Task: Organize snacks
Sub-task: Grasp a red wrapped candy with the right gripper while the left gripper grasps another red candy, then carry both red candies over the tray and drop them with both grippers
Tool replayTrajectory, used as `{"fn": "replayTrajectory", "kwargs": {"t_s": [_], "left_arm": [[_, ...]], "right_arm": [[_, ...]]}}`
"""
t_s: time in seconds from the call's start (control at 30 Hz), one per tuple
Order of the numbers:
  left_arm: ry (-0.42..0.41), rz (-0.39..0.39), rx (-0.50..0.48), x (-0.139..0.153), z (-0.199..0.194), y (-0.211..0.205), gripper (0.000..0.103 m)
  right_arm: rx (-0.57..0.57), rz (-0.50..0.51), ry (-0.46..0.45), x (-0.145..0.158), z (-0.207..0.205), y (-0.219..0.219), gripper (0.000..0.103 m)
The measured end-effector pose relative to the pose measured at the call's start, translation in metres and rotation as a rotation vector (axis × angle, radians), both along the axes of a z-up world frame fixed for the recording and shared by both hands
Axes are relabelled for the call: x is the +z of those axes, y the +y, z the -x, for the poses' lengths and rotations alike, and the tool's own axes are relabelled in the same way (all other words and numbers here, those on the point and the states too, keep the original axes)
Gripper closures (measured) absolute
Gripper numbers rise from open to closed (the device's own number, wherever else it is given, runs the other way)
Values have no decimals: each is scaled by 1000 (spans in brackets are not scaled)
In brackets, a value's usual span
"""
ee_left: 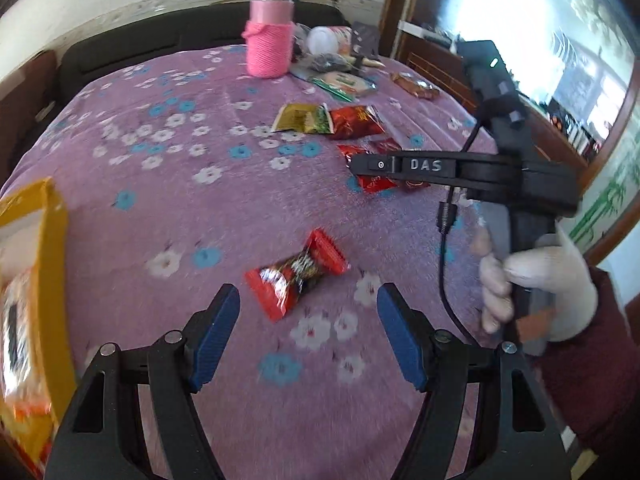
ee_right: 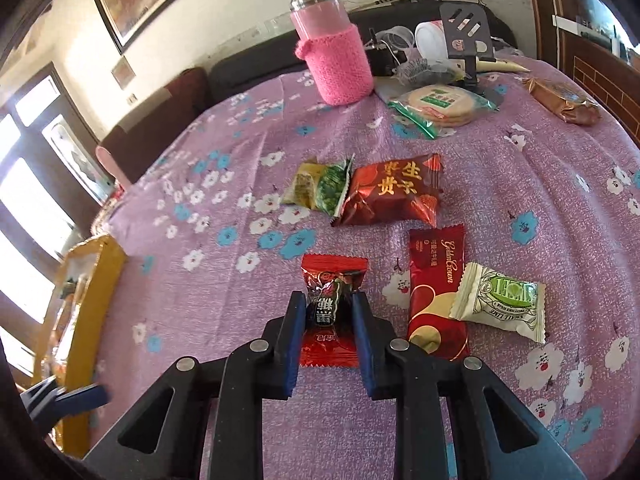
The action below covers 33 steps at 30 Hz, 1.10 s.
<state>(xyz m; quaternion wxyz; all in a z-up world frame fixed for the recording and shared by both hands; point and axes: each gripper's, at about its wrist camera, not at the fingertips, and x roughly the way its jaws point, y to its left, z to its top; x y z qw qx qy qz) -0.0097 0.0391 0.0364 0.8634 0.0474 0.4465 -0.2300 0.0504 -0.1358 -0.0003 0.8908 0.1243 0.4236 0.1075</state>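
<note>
In the right wrist view my right gripper (ee_right: pixel 328 304) is shut on a small red and black candy packet (ee_right: pixel 332 304) that lies on the purple flowered cloth (ee_right: pixel 224 168). A long red wafer packet (ee_right: pixel 436 292) and a white and green lime candy (ee_right: pixel 500 300) lie just to its right. A green and yellow packet (ee_right: pixel 320 186) and a dark red packet (ee_right: pixel 394 192) lie further back. In the left wrist view my left gripper (ee_left: pixel 308 304) is open and empty just above another red candy packet (ee_left: pixel 298 272). The right gripper body (ee_left: pixel 464 172) shows at the right.
A yellow box (ee_left: pixel 36 288) with snacks in it stands at the left table edge; it also shows in the right wrist view (ee_right: pixel 88 300). A pink knit-sleeved bottle (ee_right: pixel 332 44), a bag of round crackers (ee_right: pixel 440 104), a brown packet (ee_right: pixel 560 98) and clutter stand at the back.
</note>
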Motion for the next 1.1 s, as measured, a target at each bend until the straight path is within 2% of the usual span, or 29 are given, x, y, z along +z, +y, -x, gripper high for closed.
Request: {"fn": "replayTrajectory", "kwargs": {"t_s": [0.17,0.27,0.33,0.4,0.5,0.6,0.77,0.97,1.1], "left_arm": [[23,-83,-89,-22,-25,-23,33],[12,-132,-120,-24,-27,-29,35],[6,-136,-115,-21,-26,-29,66],[4,-137,-101,-21,-26,-30,72],[-9,-138,-83,-21,-23,-30,77],[-10,-89,-35,-15,-20,-20,77],[-47,7,56,14,-1,16,77],[-108,94,239,53,37,94,77],[-127,108,383,61,61,154,76]], "right_arm": [[38,-39,1,2,1,1,78],[49,-54,2,3,0,1,78],[51,-64,1,4,0,0,78],[51,-68,-1,5,1,-1,78],[52,-66,-11,7,3,0,78],[49,-69,-27,10,5,0,79],[57,-88,-52,15,9,2,79],[91,-94,-99,27,21,17,79],[170,-93,-116,40,40,55,79]]}}
